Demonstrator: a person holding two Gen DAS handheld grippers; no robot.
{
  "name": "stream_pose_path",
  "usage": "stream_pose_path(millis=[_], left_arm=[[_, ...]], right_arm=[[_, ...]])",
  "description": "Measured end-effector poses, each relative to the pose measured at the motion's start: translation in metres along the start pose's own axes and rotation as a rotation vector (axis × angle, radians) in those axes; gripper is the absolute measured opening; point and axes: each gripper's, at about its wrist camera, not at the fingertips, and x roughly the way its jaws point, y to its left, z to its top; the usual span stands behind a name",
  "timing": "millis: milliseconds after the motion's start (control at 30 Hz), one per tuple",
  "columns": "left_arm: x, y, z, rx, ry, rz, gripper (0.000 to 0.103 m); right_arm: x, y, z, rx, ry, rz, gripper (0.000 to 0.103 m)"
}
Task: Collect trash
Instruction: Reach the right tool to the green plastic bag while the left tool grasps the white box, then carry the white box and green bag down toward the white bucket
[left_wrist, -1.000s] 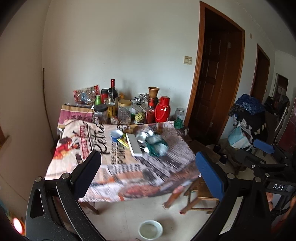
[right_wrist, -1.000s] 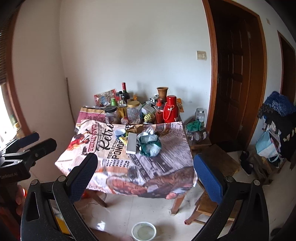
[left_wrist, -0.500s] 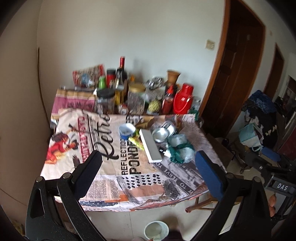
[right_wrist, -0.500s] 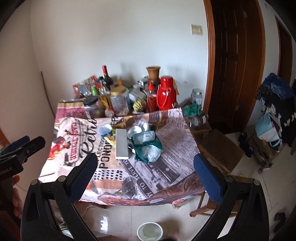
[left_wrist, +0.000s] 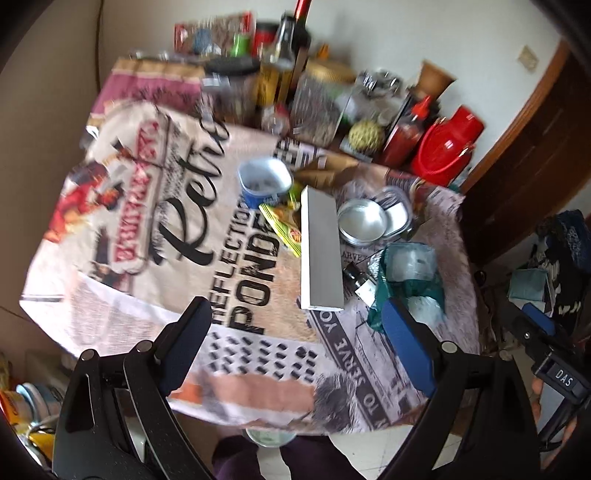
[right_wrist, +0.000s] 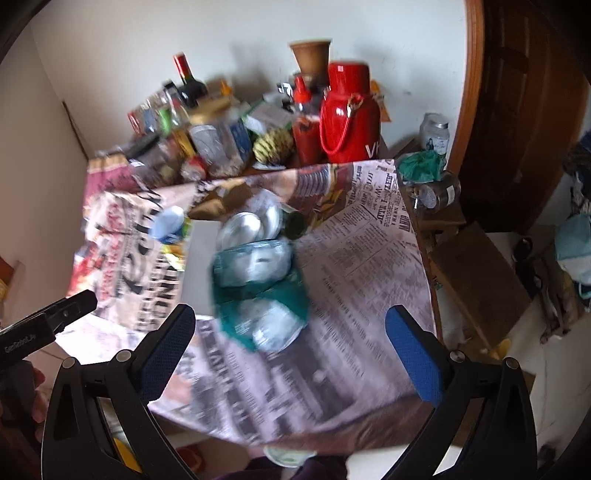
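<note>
A pile of trash lies mid-table on the printed cloth (left_wrist: 147, 229): a green plastic bag (left_wrist: 406, 273) with crumpled clear plastic, a flat white box (left_wrist: 319, 251), a blue cup (left_wrist: 264, 181), a yellow-green wrapper (left_wrist: 284, 225) and foil dishes (left_wrist: 362, 221). My left gripper (left_wrist: 295, 314) hovers over the near side of the cloth, short of the box. Its jaws are wide and closing, with nothing between them. In the right wrist view the green bag (right_wrist: 258, 291) lies just beyond my right gripper (right_wrist: 290, 314), which is open and empty.
Jars, bottles and a red thermos (right_wrist: 349, 122) crowd the back of the table. A white bowl (left_wrist: 271, 439) sits on the floor under the near edge. A wooden stool (right_wrist: 476, 273) and a door stand to the right.
Both grippers have come down and forward toward the table and tilted downward. The cloth and trash pile now fill both views.
</note>
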Motion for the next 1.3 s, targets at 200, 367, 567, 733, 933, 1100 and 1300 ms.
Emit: stream_pose_path(millis=[200,367,567,733,933,1100,1300], left_arm=[[0.066,-0.008,0.001,-0.054,0.087,-0.002,0.082],[0.106,-0.009,-0.004,-0.110,0.154,-0.023,0.081],[0.130,-0.013,-0.004,-0.141,0.185,-0.063,0.076],[0.138,-0.018,-0.001,-0.124,0.172,-0.065,0.068],[0.141,-0.021,0.003,-0.107,0.161,-0.094,0.042],[0.126,-0.019,0.008,-0.101,0.134,-0.134,0.022],[0.097,-0.025,0.010,-0.039,0.089,-0.134,0.016]], right_arm=[[0.059,-0.015,0.011,0.037,0.130,0.121,0.101],[0.094,-0.022,0.006,0.122,0.217,0.228,0.100],[0.111,-0.029,0.004,0.140,0.280,0.286,0.080],[0.112,-0.029,0.005,0.142,0.289,0.363,0.051],[0.100,-0.019,0.007,0.059,0.242,0.326,0.033],[0.088,-0.011,0.012,0.016,0.202,0.316,0.026],[0.064,-0.006,0.020,0.007,0.128,0.297,0.024]])
